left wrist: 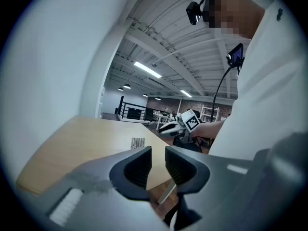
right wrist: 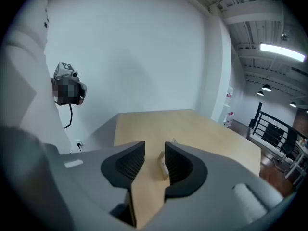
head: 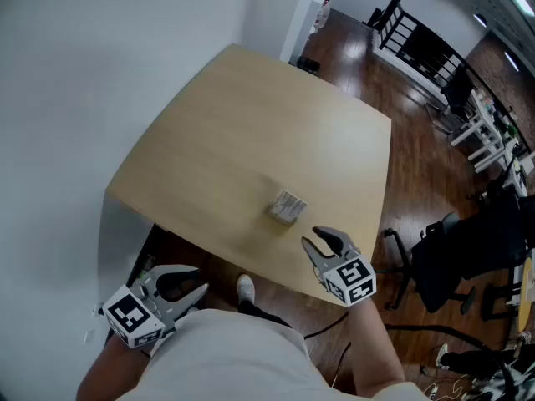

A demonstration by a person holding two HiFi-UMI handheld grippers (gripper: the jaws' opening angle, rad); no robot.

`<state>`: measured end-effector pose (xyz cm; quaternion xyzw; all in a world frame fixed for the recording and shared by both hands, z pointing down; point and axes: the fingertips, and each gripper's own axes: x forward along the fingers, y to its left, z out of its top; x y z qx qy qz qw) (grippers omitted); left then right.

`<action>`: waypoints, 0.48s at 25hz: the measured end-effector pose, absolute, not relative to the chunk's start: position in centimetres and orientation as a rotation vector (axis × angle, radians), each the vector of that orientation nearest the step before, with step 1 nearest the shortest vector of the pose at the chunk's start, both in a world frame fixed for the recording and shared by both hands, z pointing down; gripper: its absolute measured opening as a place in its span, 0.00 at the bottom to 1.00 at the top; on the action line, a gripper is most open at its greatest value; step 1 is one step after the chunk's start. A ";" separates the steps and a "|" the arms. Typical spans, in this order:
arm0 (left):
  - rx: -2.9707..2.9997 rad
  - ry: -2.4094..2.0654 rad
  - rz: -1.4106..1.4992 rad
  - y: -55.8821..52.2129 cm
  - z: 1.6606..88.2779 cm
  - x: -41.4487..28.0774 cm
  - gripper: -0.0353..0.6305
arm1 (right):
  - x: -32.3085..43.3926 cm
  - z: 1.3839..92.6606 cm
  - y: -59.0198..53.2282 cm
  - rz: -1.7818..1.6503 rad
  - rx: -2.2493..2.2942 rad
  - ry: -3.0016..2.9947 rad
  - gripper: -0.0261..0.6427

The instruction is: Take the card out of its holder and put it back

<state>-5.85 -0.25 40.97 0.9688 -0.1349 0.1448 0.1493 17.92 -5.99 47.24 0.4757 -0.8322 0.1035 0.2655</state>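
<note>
A small card holder (head: 287, 208) with a pale card standing in it sits on the wooden table (head: 251, 124), towards the near edge. My right gripper (head: 313, 236) hovers just short of it at the table's near right edge, open, nothing between its fingers. In the right gripper view the holder (right wrist: 162, 163) shows just beyond the open jaws (right wrist: 154, 150), partly hidden by the right finger. My left gripper (head: 199, 280) is low at the left, below the table's edge and close to my body, open and empty. The left gripper view shows the holder (left wrist: 138, 142) farther off, past its gripper (left wrist: 158, 152).
A white wall (head: 75, 73) runs along the table's left side. Office chairs (head: 468, 249) and white desks (head: 489, 136) stand on the dark wood floor to the right. A black railing (head: 418, 40) is at the back. My shoe (head: 245, 288) shows under the table edge.
</note>
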 end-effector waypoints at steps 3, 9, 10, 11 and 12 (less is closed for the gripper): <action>2.779 -0.442 0.411 -2.3 41.4 -4.0 0.19 | 20.2 48.4 -9.7 0.278 1.252 -2.256 0.24; 2.728 -0.576 0.413 -4.7 42.2 -1.4 0.20 | 22.9 52.7 -15.5 0.341 1.130 -2.290 0.24; 2.719 -0.600 0.416 -5.0 42.3 -1.2 0.19 | 23.0 53.4 -16.0 0.356 1.099 -2.297 0.24; 2.708 -0.622 0.420 -5.2 42.4 -1.0 0.19 | 23.0 54.2 -16.4 0.372 1.066 -2.304 0.24; 2.697 -0.643 0.424 -5.3 42.4 -0.8 0.19 | 22.9 54.8 -16.7 0.388 1.033 -2.312 0.24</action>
